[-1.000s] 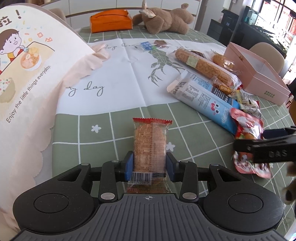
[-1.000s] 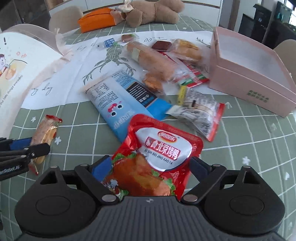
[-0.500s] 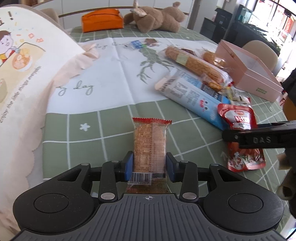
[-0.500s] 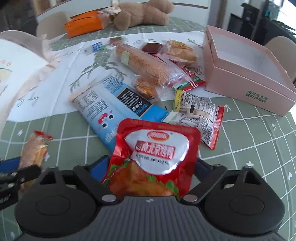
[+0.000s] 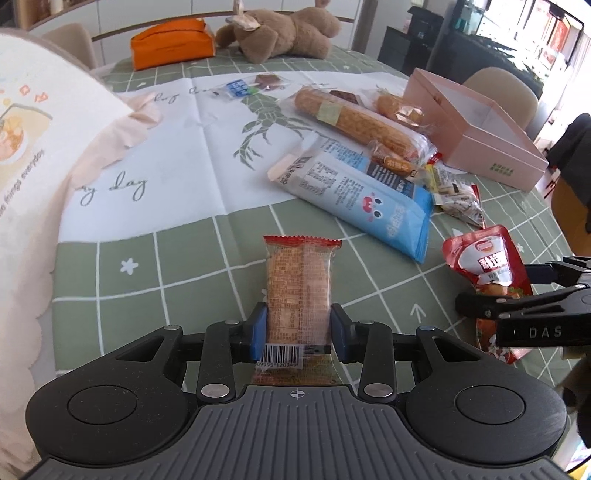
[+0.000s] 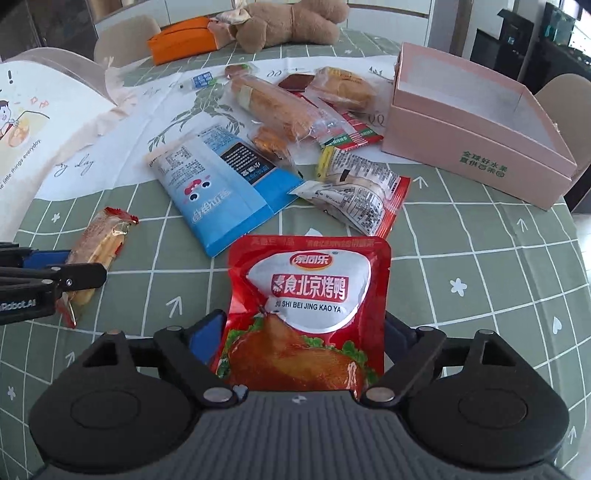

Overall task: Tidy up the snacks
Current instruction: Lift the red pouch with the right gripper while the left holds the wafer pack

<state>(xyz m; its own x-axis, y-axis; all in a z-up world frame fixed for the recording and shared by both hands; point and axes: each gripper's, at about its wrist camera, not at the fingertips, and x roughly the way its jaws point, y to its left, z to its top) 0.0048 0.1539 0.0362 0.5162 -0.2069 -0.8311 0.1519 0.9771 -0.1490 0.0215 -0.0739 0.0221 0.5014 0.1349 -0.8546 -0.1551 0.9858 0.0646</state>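
The left gripper (image 5: 298, 328) is closed on a small orange biscuit packet (image 5: 298, 291), its blue pads pressed to both long sides just above the barcode; the packet's lower end is hidden behind the gripper body. In the right wrist view the same packet (image 6: 98, 251) pokes out past the dark fingers at the left edge, which cover its middle.

The right gripper (image 6: 304, 332) clamps a red roast-duck pouch (image 6: 308, 314). The pouch hides most of both pads, so only a sliver of blue shows at its left side. From the left wrist view the pouch (image 5: 487, 266) is cut across by the right gripper's fingers, and its bottom corner is partly covered.

Beyond both grippers, on the green checked tablecloth (image 6: 461, 258), lies a blue-and-white snack bag (image 6: 221, 188), overlapping the pile behind it. Just beside it is a clear packet with red ends (image 6: 358, 195), its print too small to read. Farther back a long bread roll in clear wrap (image 6: 275, 107) lies over smaller wrapped items that are hard to identify. The open pink box (image 6: 476, 147) stands to the right, its inside only partly visible. A brown plush toy (image 6: 288, 24) and an orange pouch (image 6: 181, 37) lie at the far edge.
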